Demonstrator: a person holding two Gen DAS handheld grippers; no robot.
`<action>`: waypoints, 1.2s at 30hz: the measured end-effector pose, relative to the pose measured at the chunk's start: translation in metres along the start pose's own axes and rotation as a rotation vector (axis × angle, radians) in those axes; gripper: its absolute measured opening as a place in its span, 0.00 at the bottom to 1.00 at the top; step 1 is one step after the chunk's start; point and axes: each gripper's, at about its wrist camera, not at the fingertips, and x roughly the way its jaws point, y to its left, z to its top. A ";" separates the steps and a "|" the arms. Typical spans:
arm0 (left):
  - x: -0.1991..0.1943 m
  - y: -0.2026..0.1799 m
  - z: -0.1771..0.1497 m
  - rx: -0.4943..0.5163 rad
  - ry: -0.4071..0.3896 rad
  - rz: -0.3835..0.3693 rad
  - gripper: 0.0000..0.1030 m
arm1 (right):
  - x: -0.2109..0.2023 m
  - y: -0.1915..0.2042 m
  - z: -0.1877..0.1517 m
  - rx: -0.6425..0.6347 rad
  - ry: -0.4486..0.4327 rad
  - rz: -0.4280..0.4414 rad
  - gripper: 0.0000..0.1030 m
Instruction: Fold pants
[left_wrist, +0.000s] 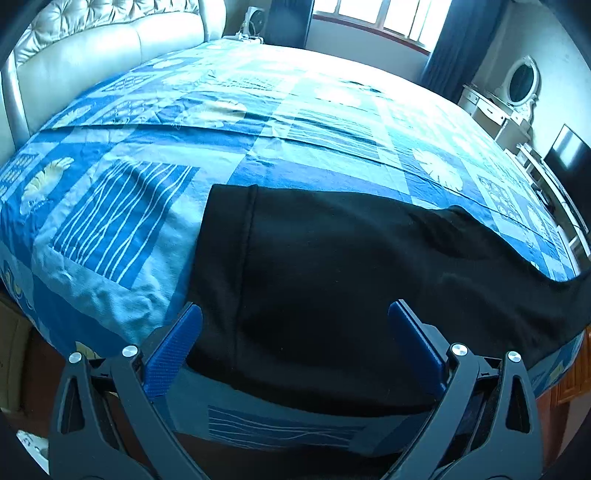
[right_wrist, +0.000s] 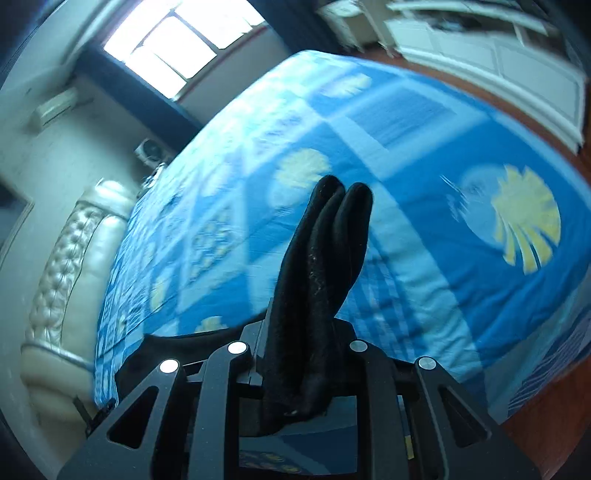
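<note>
We saw black pants (left_wrist: 332, 280) lying spread across the near edge of a bed (left_wrist: 258, 122) covered in a blue patchwork sheet with pale leaf prints. Our left gripper (left_wrist: 295, 317) hovered just above the cloth, its blue fingers (left_wrist: 173, 350) spread wide to either side and pinching nothing. Our right gripper (right_wrist: 306, 350) had its fingers drawn close together, clamping a bunched fold of the pants (right_wrist: 325, 266) that stood up from between them, above the sheet. The right wrist view was blurred. A cream padded headboard (left_wrist: 92, 48) stood at the bed's left, and a bright window (left_wrist: 388, 18) lay beyond it.
</note>
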 end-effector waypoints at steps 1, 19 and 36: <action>-0.003 0.000 0.000 0.005 -0.004 -0.005 0.98 | 0.001 0.015 0.002 -0.027 -0.003 0.000 0.20; -0.016 -0.017 -0.006 0.034 -0.022 -0.076 0.98 | 0.067 0.236 -0.081 -0.408 0.073 0.035 0.20; -0.018 -0.031 -0.009 0.046 -0.009 -0.100 0.98 | 0.189 0.286 -0.189 -0.522 0.218 -0.115 0.20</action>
